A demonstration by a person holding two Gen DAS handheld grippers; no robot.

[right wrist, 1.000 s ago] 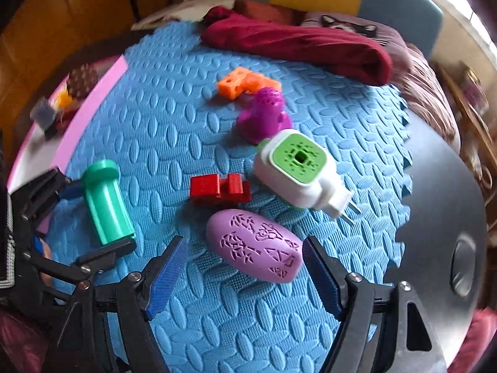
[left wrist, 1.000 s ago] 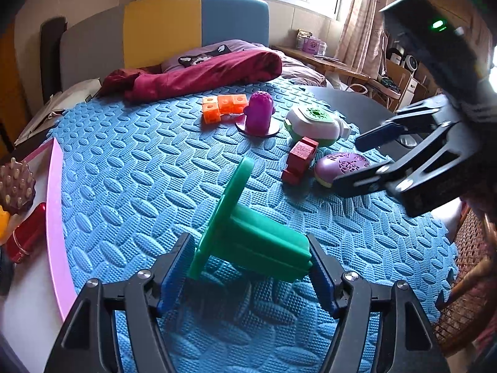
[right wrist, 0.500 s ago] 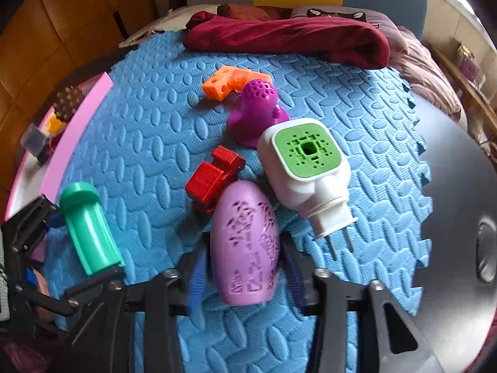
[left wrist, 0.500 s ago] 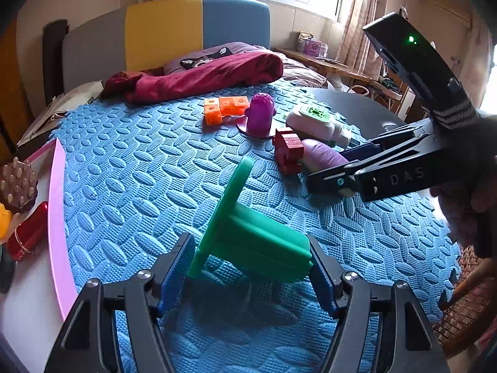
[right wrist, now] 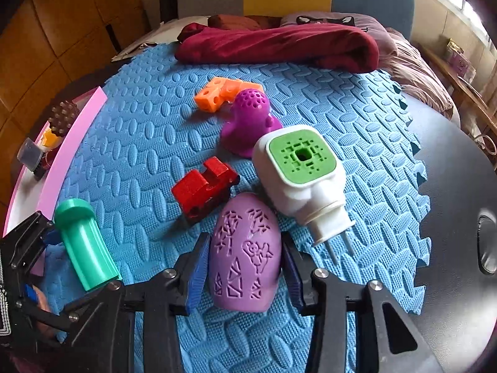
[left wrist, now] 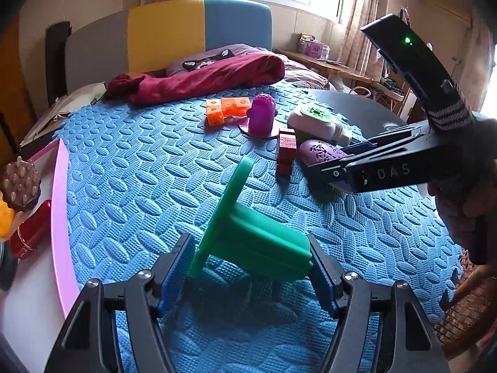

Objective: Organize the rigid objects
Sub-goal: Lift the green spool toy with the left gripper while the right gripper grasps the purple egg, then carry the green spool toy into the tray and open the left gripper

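Observation:
My left gripper [left wrist: 250, 272] is shut on a green flanged peg [left wrist: 248, 230], flange tilted up and away; the peg also shows in the right wrist view [right wrist: 85, 242]. My right gripper [right wrist: 243, 267] is shut on a purple patterned egg-shaped piece [right wrist: 245, 248], seen from the side in the left wrist view [left wrist: 321, 152]. A red block [right wrist: 203, 191], a white plug-in with a green top [right wrist: 303, 174], a purple perforated dome [right wrist: 250, 121] and orange cubes [right wrist: 219, 93] lie on the blue foam mat [right wrist: 149, 130].
A pink-edged white tray [left wrist: 60, 205] at the mat's left holds a brown spiky ball [left wrist: 20, 181], a red cylinder and a yellow item. A dark red blanket [right wrist: 279, 46] lies at the mat's far edge. A dark round table [right wrist: 459, 186] shows right of the mat.
My right gripper came forward around the purple egg piece and closed on it, turning it lengthwise. The red block shifted beside it. My left gripper kept hold of the green peg.

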